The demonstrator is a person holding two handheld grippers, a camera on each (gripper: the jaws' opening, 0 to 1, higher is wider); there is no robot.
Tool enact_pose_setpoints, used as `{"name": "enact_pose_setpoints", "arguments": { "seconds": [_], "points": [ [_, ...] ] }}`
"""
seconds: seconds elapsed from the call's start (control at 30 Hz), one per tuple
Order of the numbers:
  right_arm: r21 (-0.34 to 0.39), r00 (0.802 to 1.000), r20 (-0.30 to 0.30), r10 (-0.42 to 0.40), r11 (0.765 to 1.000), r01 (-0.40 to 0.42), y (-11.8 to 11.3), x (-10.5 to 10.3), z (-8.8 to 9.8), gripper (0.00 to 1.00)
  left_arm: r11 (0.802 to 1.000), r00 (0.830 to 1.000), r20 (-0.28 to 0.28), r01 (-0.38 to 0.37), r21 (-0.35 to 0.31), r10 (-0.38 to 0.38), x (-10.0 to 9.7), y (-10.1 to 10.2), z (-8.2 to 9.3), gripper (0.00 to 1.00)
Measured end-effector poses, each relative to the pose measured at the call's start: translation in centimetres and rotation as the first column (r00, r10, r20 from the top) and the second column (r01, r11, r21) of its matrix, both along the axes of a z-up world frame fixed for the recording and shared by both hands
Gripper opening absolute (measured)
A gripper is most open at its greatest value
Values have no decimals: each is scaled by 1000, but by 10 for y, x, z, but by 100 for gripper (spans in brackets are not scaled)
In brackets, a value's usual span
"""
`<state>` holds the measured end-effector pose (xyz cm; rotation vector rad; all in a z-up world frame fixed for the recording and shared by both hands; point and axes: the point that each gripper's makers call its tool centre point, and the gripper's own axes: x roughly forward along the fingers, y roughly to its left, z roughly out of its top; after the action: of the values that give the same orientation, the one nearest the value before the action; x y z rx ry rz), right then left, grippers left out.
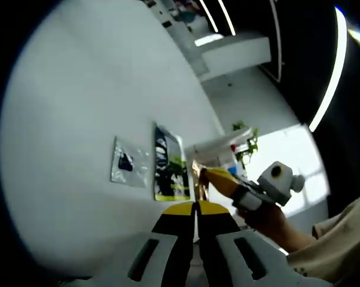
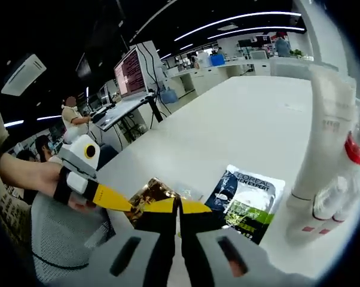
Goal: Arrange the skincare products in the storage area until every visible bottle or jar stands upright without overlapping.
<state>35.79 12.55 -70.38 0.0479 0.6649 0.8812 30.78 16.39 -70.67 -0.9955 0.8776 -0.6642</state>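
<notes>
Both the left claw point(image 1: 196, 206) and right claw point(image 2: 178, 205) are closed, empty. On the table point(image 2: 228, 131), white bottles point(image 2: 326, 155) stand upright; sachets point(image 2: 247, 200) lie flat beside them. Little seems arranged yet.

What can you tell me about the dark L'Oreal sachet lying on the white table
The L'Oreal sachet is a flat, glossy packet, mostly black with white lettering, a white upper corner and a green and yellow lower part. It lies flat on the white table, just right of the right claw, whose yellow tips are shut. A gold-brown foil packet lies left of it, and a tall white tube stands to its right. In the left gripper view it shows again beside a silvery sachet.
</notes>
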Motion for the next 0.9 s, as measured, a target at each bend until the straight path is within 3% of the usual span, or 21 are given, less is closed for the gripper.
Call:
{"name": "enact_pose_setpoints", "arguments": {
  "seconds": [0.9],
  "points": [
    [-35, 1000, -15, 15, 999, -16, 12, 25, -22, 1, 1000, 999, -39, -23, 16, 23, 24, 11, -22, 0]
  ]
}}
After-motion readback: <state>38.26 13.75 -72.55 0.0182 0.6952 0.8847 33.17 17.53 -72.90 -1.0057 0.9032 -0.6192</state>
